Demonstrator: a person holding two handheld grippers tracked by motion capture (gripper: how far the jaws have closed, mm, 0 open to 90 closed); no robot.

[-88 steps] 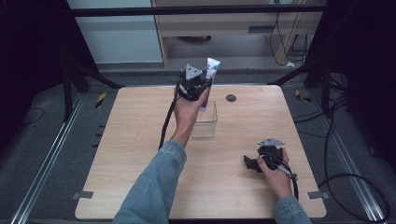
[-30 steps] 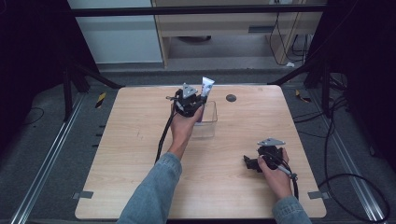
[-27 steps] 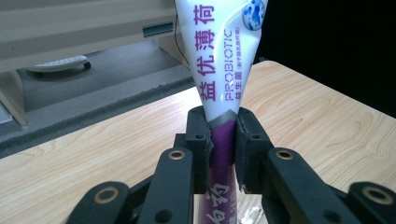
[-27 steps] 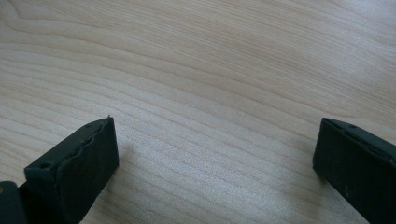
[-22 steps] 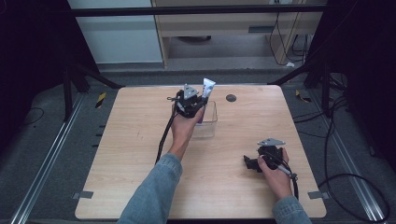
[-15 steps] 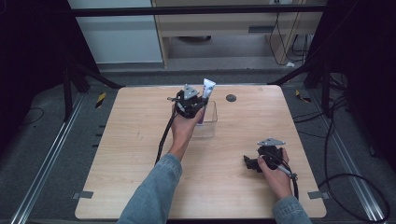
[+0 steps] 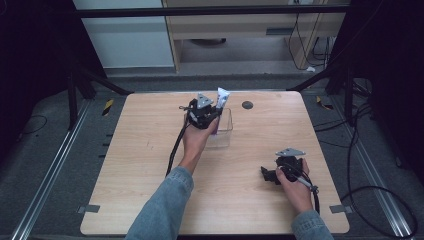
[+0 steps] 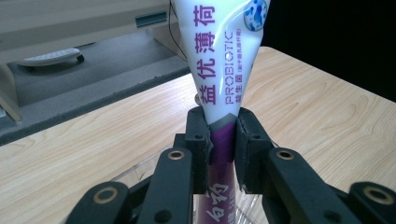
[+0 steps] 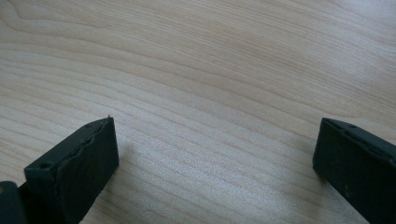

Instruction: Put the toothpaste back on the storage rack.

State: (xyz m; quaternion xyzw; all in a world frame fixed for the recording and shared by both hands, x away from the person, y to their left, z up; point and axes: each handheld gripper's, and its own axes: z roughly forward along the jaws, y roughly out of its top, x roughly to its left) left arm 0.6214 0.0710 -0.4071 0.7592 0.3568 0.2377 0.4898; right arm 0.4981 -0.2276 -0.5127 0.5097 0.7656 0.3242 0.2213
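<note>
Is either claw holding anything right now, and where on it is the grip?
The left claw is clamped on a toothpaste tube at the purple band just below its white part, over the clear box. The right claw is open above bare table, holding nothing.

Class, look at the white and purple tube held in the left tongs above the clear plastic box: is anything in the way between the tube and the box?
Nothing visible. The left tongs grip the white and purple tube upright over the clear plastic box, whose open top looks unobstructed in the high view.
</note>
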